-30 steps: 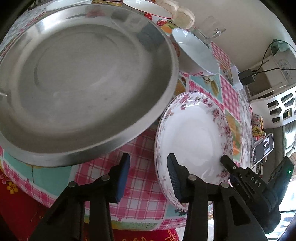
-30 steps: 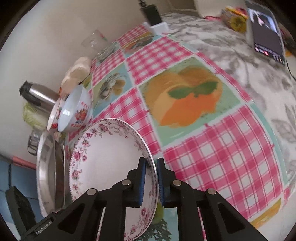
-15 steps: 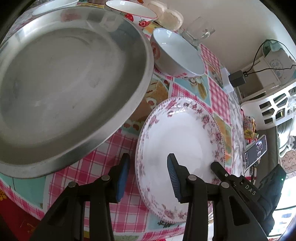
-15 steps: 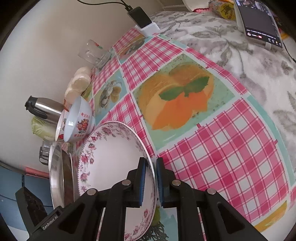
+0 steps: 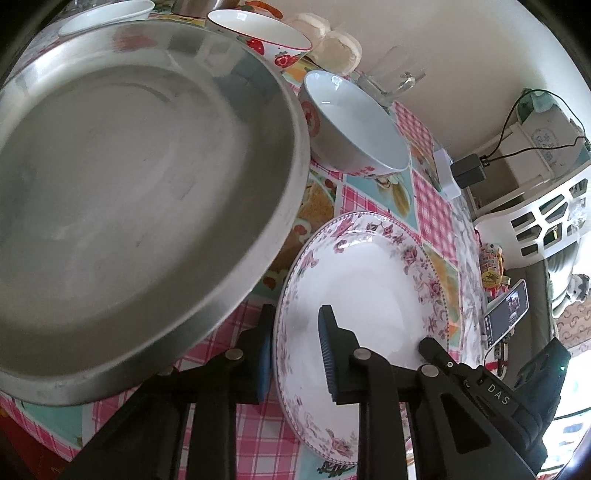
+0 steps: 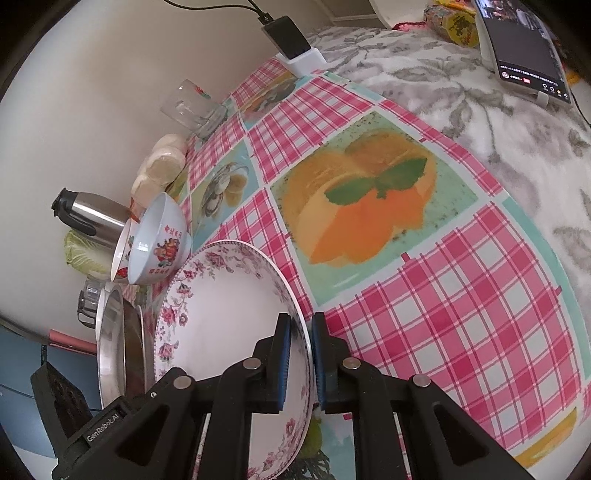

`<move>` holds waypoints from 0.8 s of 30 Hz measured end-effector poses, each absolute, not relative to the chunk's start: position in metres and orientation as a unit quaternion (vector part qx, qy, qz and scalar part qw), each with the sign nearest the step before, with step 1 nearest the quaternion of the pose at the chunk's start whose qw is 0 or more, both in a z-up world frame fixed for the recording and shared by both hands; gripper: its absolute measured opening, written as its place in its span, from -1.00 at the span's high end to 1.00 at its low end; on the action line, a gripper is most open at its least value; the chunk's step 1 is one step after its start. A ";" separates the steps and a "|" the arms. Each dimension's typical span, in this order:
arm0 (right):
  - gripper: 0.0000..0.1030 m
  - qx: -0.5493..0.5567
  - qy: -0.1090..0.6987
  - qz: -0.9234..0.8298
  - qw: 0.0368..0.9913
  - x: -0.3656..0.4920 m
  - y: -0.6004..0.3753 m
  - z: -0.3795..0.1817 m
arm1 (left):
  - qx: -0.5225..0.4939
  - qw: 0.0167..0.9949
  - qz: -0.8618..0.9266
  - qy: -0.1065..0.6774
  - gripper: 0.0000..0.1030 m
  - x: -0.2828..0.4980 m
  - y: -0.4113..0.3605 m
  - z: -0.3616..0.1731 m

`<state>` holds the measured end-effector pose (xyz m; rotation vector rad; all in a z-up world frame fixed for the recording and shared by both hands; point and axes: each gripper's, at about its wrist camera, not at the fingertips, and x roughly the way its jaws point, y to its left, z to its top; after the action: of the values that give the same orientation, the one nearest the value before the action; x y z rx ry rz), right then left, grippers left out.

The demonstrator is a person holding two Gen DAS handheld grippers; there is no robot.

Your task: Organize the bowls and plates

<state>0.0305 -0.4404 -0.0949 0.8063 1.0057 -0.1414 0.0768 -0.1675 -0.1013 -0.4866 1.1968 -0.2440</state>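
Observation:
A white plate with a pink floral rim (image 5: 373, 295) (image 6: 225, 306) is tilted above the checked tablecloth. My right gripper (image 6: 300, 354) is shut on its right rim and also shows in the left wrist view (image 5: 428, 345). My left gripper (image 5: 295, 350) is open, its jaws straddling the plate's left rim, not pinching it. A large steel pan (image 5: 129, 184) (image 6: 110, 343) lies to the left. A white bowl with red print (image 5: 354, 125) (image 6: 159, 243) stands behind the plate, and another bowl (image 5: 258, 35) behind that.
A steel flask (image 6: 92, 218), a glass (image 6: 192, 107), round buns (image 6: 162, 166) and a charger block (image 6: 291, 48) line the wall. A phone (image 6: 524, 44) stands on the floral cloth at right. A white basket (image 5: 539, 218) is beyond the table.
The left gripper has moved forward and right so its jaws now straddle the plate's left rim. The right gripper stays shut on the plate, which has shifted slightly.

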 end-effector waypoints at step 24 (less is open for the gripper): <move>0.75 0.300 0.449 -0.070 0.839 0.023 -0.439 -0.058 | -0.182 0.811 -0.161 0.532 0.55 0.076 -0.182 -0.075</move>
<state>0.0227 -0.4388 -0.0585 0.6338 0.9500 -0.1479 0.0757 -0.1816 -0.0746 -0.3885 1.1373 -0.3434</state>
